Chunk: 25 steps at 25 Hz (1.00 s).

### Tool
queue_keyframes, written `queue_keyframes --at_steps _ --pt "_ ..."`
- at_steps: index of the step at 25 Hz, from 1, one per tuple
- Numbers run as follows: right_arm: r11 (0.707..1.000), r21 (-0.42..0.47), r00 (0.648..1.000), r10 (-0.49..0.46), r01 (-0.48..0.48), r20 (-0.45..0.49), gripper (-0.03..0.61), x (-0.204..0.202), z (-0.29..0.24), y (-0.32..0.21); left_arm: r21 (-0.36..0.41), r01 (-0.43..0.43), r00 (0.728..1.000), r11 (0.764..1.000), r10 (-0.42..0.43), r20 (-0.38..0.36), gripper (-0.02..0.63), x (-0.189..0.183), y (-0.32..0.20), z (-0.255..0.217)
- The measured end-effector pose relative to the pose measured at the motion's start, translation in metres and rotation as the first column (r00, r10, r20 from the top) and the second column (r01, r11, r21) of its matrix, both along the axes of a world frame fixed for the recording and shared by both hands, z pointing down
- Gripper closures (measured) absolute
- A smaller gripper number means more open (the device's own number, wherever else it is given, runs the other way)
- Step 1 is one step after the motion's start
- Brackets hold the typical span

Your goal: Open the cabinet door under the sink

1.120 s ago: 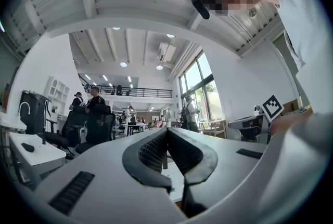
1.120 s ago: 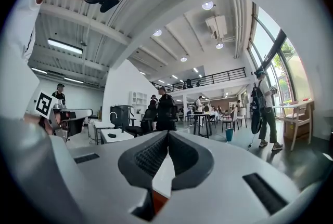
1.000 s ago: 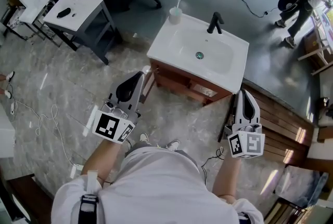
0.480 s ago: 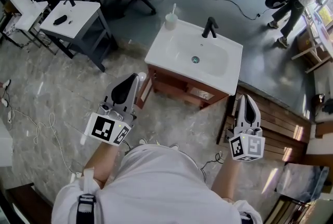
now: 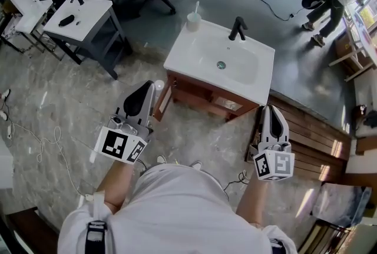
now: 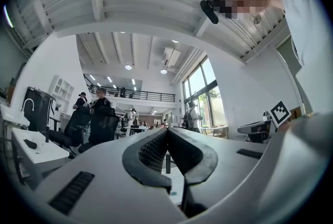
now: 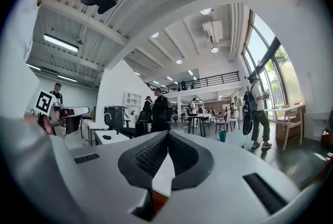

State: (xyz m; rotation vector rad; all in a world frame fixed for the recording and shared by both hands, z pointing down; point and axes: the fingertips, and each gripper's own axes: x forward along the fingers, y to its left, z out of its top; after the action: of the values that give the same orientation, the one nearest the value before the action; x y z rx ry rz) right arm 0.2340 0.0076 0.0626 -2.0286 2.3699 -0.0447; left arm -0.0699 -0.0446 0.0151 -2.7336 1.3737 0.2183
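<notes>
Tool jaws pressed together on nothing, on left tool (image 5: 152, 89) and right tool (image 5: 268, 111) alike, both held near the door (image 5: 203, 96), set in the brown front under the white sink (image 5: 179, 53), touching neither. To reach well: part one tool's jaws first, drop low to the door's free edge or handle (too small to make out), clamp there, then pull along the hinge's arc. No readable writing, only square black-and-white markers (image 5: 118, 144) on the tools.

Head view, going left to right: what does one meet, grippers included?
left gripper → cup → faucet → right gripper → person
</notes>
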Motion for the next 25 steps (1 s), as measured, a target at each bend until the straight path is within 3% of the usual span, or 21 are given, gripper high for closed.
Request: queue_keyframes --at_steps 25 --pt "1.000 -0.006 1.000 -0.026 0.026 -0.017 0.548 -0.004 0.003 0.002 0.001 -0.030 0.999 1.000 0.030 0.011 0.595 0.015 0.001 0.004"
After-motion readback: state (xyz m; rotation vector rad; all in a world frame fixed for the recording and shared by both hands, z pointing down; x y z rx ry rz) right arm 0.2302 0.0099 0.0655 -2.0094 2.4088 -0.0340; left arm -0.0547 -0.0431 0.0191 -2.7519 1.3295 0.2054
